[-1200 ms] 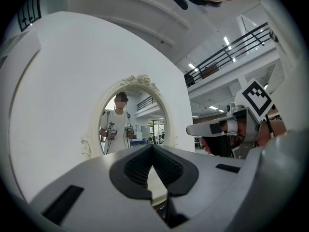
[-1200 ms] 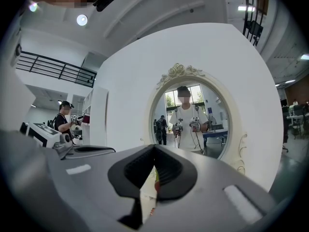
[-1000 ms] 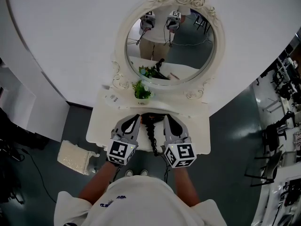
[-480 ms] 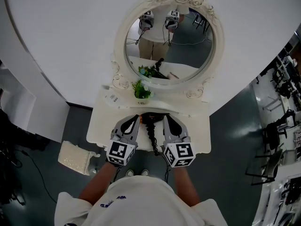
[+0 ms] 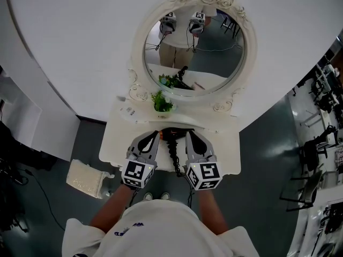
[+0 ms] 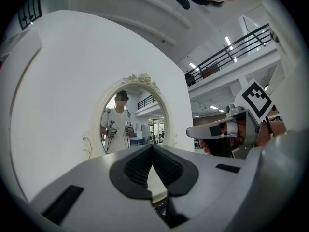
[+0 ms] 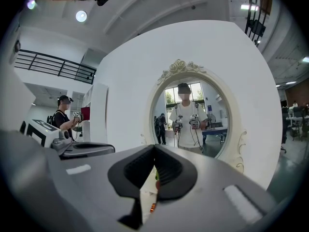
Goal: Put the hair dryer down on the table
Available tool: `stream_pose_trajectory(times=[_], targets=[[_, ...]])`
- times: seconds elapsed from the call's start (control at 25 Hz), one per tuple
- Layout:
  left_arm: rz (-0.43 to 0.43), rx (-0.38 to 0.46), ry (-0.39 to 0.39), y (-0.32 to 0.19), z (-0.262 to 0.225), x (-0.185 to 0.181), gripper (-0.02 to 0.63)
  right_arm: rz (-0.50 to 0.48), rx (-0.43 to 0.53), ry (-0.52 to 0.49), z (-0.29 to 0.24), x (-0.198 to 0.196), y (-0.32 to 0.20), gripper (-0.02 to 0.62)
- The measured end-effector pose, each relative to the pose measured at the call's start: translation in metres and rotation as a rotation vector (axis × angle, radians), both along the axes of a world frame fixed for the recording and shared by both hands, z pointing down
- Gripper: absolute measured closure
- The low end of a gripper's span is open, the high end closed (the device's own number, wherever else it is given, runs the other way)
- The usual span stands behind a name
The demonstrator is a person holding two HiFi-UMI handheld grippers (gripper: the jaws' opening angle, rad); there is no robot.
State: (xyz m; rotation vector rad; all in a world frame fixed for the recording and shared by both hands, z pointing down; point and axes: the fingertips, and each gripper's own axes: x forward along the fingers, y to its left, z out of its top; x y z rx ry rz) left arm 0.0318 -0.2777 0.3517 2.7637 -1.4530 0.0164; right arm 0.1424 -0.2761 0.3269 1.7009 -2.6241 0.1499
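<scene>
On the white counter (image 5: 119, 139), below the oval mirror (image 5: 195, 47), the black hair dryer (image 5: 171, 135) lies flat between the two grippers, with its coiled cord (image 5: 173, 158) trailing back over the counter's front edge toward the person.

The left gripper (image 5: 155, 135) has its jaws fully together. In the left gripper view (image 6: 152, 147) the two dark pads meet at their tips, and nothing sits between them. The right gripper (image 5: 189, 135) is the same: in the right gripper view (image 7: 154, 147) its pads touch at the tips and grip nothing. Both point level toward the mirror, one just to each side of the hair dryer. From above I cannot tell whether either one touches it.

By count:
- Two grippers, each carrying one marker cube.
- One hair dryer with one cord.
- One mirror in an ornate cream frame, which reflects the person and both grippers.
- One small green plant (image 5: 162, 101), standing on the counter at the foot of the mirror, behind the hair dryer and apart from it.
</scene>
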Motion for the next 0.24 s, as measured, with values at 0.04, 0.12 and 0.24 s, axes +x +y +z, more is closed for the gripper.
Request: stream_pose_trajectory(times=[0.04, 0.12, 0.24], targets=[[0.000, -0.001, 0.000, -0.0003, 0.0001, 0.0000, 0.598, 0.000, -0.002, 0.000, 0.0003, -0.0001, -0.0003, 0.584], [-0.001, -0.002, -0.001, -0.0004, 0.0006, 0.0000, 0.598, -0.001, -0.005, 0.000, 0.0012, 0.0000, -0.0006, 0.584], [-0.001, -0.005, -0.002, 0.0005, 0.0016, -0.0001, 0.598, -0.002, -0.008, 0.001, 0.0026, -0.0001, 0.0000, 0.584]])
